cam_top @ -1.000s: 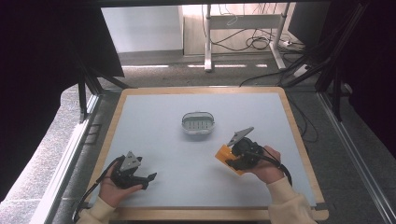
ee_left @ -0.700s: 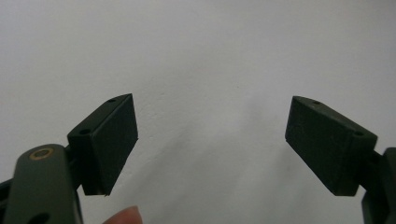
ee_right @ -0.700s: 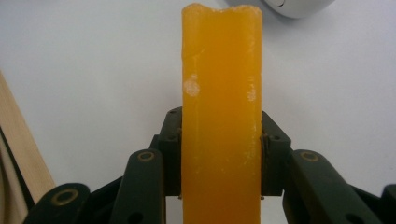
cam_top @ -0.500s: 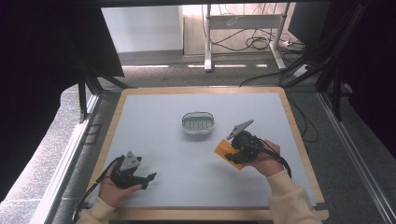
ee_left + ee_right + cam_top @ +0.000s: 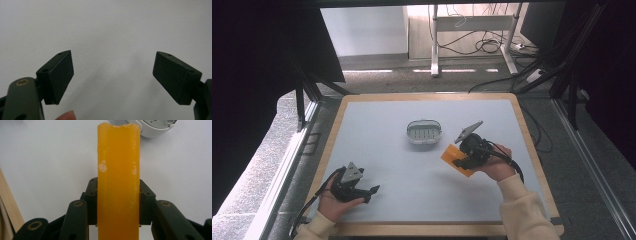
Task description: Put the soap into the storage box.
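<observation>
Gripping an orange block [image 5: 118, 182] edge-on, the right gripper [image 5: 118, 202] has its two black fingers [image 5: 145, 202] clamped flat against the block's long sides; in the right gripper view the block rises upright from between them, its far end slightly notched and reaching almost to a white dish [image 5: 150, 127] that sits beyond it on the pale surface; a few whitish scuffs mark the orange face. From the high view the same block [image 5: 455, 158] appears as a flat orange slab, tilted, held at the right of the desk [image 5: 382, 115] by the right gripper [image 5: 462, 161], with the person's right hand [image 5: 494, 165] wrapped around the gripper body and a cream sleeve [image 5: 524, 212] trailing to the bottom edge; whether the slab touches the desk or is just clear of it I cannot tell. The white dish [image 5: 424, 131], oval with a slotted floor, lies near the middle of the desk, up and to the left of the block and apart from it. At the lower left the left gripper [image 5: 371, 190] rests low over the desk in the left hand [image 5: 334, 197], well apart from block and dish; in the left gripper view its fingers [image 5: 58, 76] stand wide apart with nothing but bare pale surface between them.
</observation>
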{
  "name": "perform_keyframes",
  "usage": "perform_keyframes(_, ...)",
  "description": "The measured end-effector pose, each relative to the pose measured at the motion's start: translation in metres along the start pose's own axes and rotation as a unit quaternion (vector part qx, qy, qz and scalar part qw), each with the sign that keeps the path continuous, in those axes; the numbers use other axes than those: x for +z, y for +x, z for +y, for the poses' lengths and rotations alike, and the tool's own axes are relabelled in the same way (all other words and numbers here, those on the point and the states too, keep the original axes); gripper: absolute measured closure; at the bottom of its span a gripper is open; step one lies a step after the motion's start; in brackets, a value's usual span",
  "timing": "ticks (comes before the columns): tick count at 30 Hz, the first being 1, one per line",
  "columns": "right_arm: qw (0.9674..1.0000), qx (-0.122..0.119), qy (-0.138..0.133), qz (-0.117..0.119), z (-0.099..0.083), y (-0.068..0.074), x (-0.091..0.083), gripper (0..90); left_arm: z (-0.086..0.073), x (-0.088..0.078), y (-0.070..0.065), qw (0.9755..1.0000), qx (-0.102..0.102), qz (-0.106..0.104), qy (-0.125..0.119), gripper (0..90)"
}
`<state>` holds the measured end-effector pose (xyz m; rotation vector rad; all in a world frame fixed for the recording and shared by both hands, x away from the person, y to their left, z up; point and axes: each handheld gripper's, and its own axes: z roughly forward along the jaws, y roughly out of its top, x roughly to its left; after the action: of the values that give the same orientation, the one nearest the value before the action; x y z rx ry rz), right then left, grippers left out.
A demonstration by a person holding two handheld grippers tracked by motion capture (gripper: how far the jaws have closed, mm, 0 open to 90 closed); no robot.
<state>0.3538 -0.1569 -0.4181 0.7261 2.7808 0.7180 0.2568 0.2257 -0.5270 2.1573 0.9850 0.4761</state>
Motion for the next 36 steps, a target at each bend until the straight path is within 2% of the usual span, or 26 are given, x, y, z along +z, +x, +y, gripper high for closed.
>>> perform_keyframes(12,0.9999,-0.016,-0.004,0.003,0.012,-0.007,0.0,61.6,0.0,0.0,0.001,1.0,0.005,0.0,0.004,16.9)
perform_keyframes(28,0.9996,-0.024,-0.007,0.01,0.029,-0.015,0.003,61.6,0.0,0.001,0.001,1.0,0.006,0.0,0.005,16.9)
perform_keyframes(36,0.9995,-0.031,0.002,0.011,0.037,-0.018,0.006,61.7,0.0,0.0,0.001,1.0,0.004,0.0,0.005,17.0)
